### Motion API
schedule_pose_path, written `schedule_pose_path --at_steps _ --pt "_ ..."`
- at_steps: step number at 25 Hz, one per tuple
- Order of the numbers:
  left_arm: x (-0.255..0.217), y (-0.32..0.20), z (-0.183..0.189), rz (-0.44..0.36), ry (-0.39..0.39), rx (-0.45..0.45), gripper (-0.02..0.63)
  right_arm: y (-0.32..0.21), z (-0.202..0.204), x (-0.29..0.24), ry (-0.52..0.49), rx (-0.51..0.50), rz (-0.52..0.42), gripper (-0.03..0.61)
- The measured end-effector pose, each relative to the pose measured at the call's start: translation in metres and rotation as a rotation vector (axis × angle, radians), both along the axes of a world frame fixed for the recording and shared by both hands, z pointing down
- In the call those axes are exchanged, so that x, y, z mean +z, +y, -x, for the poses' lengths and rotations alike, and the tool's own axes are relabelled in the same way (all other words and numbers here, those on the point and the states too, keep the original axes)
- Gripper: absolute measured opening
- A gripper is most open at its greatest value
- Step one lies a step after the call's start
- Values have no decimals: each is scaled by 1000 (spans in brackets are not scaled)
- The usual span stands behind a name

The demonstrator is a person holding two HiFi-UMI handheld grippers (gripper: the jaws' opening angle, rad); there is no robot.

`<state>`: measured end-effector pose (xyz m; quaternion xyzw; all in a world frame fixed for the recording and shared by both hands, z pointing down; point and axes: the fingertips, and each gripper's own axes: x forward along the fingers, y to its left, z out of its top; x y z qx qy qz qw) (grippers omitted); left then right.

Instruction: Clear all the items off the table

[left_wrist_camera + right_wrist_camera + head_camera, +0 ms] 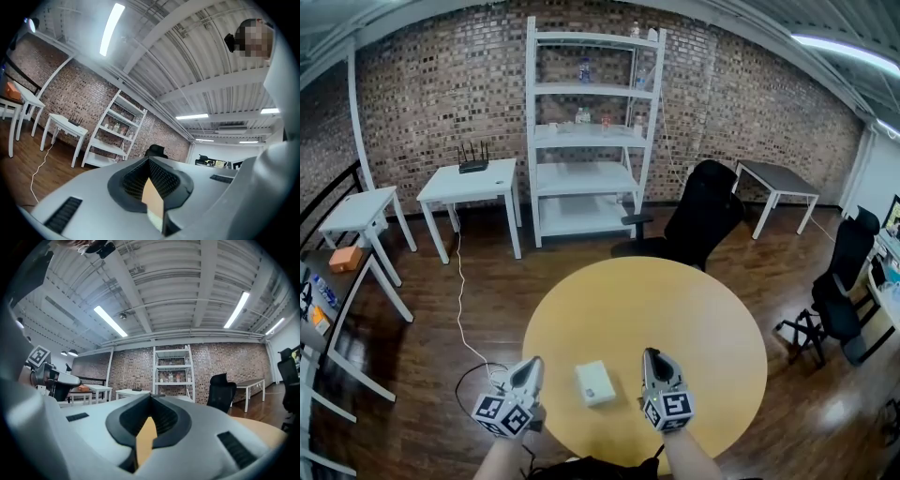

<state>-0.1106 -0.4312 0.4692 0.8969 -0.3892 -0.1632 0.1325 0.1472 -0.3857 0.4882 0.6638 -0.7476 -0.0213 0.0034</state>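
Small white rectangular box [595,383] on the round yellow wooden worktop [675,309], lying between two grippers.
Left gripper [531,363] sits just left of the box and right gripper [653,357] just right; both jaws are pressed together, empty, clear of the box.

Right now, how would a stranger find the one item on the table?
Start at the round tan wooden table in mid-room. Near its front edge lies a small flat white rectangular box; nothing else lies on that tabletop.

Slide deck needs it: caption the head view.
Left gripper and right gripper flank a white box on a round yellow table.
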Motion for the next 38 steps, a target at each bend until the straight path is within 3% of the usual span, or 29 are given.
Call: schedule_pose_path --at_steps 4,8,20,35,38 --pt "3 0 -11 -1 -38 -9 -9 6 -4 8 113 39 36 2" --pt "-2 1 -25 -27 -63 29 -11 3 -13 4 90 72 53 3" --pt "4 4 -37 -5 -27 84 -9 9 -13 4 133 65 57 3" --pt "3 3 -31 -9 -30 72 -9 5 -6 8 137 54 80 3" --pt "-2 9 -38 -31 -33 123 -9 4 -6 8 143 55 76 3"
